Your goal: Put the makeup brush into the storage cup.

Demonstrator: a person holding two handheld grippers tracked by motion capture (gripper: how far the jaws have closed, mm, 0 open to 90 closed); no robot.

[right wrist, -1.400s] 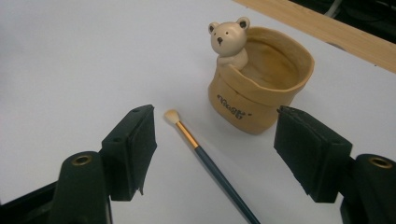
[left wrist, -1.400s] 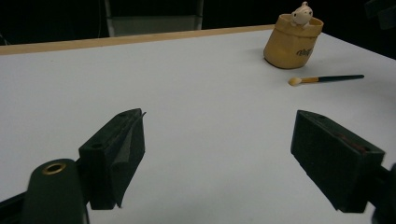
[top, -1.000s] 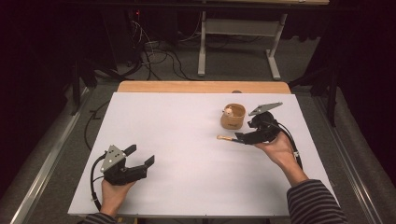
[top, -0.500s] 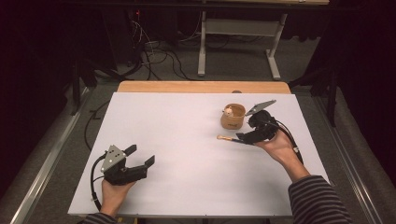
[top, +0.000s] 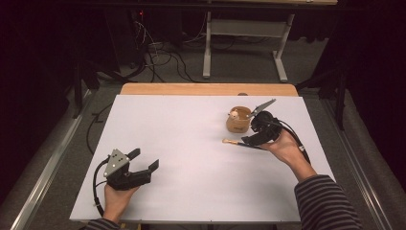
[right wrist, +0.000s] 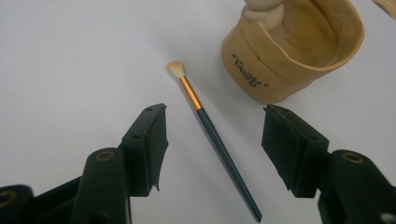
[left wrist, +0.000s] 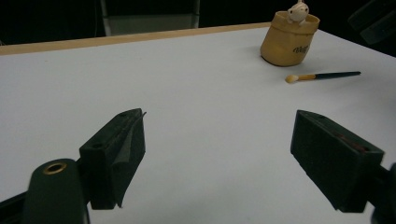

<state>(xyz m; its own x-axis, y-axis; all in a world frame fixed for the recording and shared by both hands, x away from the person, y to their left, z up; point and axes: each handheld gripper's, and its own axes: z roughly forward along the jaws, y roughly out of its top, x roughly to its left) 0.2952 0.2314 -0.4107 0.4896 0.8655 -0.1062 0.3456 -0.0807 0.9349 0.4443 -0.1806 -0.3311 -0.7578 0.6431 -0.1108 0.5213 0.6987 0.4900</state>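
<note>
— Where is the brush (right wrist: 208, 129) to be found?

— It is laid flat on the white tabletop (top: 191, 143), toward the right edge and nearer the far edge than the near one. Its pale tuft is pointed toward the middle of the tabletop, and its dark handle is run back under the right gripper (right wrist: 212, 140).

— And what is seen just beside it?

— A tan holder (right wrist: 294, 51) is stood upright just beyond the brush, on the far side of it. A small pale figure (left wrist: 297, 10) is perched at its rim. No contact between holder and brush can be made out.

— How are the right gripper's jaws placed?

— They are set astride the handle, one pad on each side, and they have just been closing. The handle lies between them, but a gap is left on both sides — nothing is pressed yet, so the brush is not grasped.

— And the left gripper (top: 128, 168)?

— It is held near the near-left corner of the tabletop, well apart from the brush and holder. Its jaws are spread wide, and only bare tabletop is seen between them.
</note>
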